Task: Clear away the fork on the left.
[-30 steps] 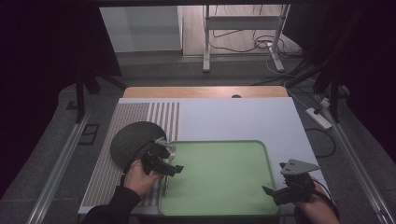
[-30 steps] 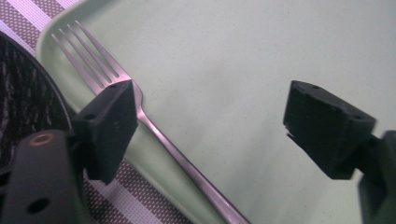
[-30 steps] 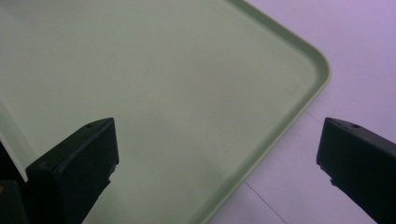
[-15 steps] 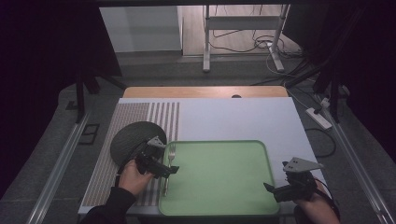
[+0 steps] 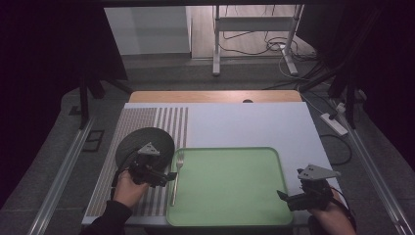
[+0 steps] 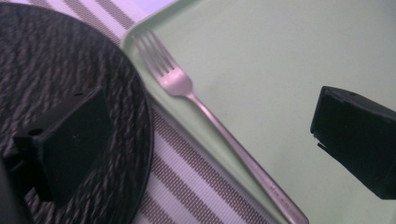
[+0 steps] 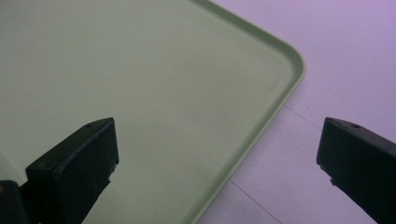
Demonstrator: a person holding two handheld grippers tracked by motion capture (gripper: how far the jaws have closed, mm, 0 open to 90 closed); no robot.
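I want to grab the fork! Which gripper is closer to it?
Left. The left gripper sits right beside the fork, jaws open, at the tray's left edge. The right gripper is at the tray's far right corner.

The left claw (image 6: 205, 144) is standing wide apart, nothing between its jaws. A metal fork (image 6: 210, 121) is lying along the left rim of the green tray (image 6: 289, 51), tines pointing to the upper left. A dark round mat (image 6: 56, 70) is resting just beside it on the striped placemat (image 6: 187, 191).
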